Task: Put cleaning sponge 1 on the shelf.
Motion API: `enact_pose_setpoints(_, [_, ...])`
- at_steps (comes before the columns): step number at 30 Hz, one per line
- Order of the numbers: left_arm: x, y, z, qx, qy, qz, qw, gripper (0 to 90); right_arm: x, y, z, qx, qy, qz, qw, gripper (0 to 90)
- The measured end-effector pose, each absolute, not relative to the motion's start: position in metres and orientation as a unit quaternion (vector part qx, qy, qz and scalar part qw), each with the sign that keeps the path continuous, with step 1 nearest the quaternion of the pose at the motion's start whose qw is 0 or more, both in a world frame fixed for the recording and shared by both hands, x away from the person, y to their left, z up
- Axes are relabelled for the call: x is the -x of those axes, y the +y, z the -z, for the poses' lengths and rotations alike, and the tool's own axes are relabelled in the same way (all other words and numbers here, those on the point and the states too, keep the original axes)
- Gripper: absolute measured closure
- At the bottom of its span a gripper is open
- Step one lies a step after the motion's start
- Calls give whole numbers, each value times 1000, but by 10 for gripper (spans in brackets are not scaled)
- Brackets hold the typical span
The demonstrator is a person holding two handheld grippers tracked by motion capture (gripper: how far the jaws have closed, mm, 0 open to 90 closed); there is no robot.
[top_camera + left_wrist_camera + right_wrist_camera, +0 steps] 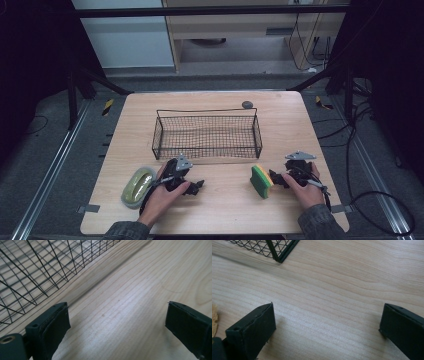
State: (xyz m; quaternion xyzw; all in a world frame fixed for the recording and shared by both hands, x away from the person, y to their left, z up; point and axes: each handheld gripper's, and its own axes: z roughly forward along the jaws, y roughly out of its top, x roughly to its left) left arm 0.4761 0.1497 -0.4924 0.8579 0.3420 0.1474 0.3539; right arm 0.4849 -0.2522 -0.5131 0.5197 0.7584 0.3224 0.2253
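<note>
A black wire basket stands empty at the middle of the wooden table. My left gripper rests on the table in front of the basket's left end, open, with bare wood between its jaws; basket mesh fills that view's upper left. An oval yellow-green scrubber in a clear wrapper lies just left of that hand. My right gripper sits at the front right, open. A green and yellow sponge stands on edge beside its jaw tips, outside them; a yellow sliver of the sponge shows at the left edge.
A small dark round object lies on the table behind the basket's far rim. The basket's near corner is at the top left of the right gripper view. Dark frame posts and cables surround the table on the floor.
</note>
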Motion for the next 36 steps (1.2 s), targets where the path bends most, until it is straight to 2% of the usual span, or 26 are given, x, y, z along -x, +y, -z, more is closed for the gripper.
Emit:
enact_pose_setpoints(4, [-470, 154, 474, -859, 342, -160, 346, 48, -486, -252, 513, -520, 759, -323, 223, 4])
enact_pose_setpoints(9, [-463, 170, 424, -862, 349, -189, 314, 43, -486, -253, 513, -516, 761, -324, 222, 4])
enact_pose_setpoints(10, [-463, 170, 424, -862, 349, -189, 314, 43, -486, -253, 513, -516, 761, -324, 222, 4])
enact_pose_setpoints(14, [-463, 191, 398, -865, 361, -207, 281, 42, -484, -255, 513, -513, 763, -325, 221, 4])
enact_pose_setpoints(16, [-466, 213, 387, -860, 386, -199, 269, 45, -484, -255, 513, -512, 764, -325, 220, 4])
enact_pose_setpoints(18, [-467, 219, 385, -859, 392, -193, 266, 51, -484, -255, 513, -512, 763, -325, 221, 4])
enact_pose_setpoints(23, [-466, 249, 380, -859, 415, -188, 233, 130, -485, -254, 513, -515, 762, -325, 220, 4])
enact_pose_setpoints(36, [-466, 263, 401, -867, 442, -151, 174, 222, -484, -254, 513, -514, 763, -325, 220, 4])
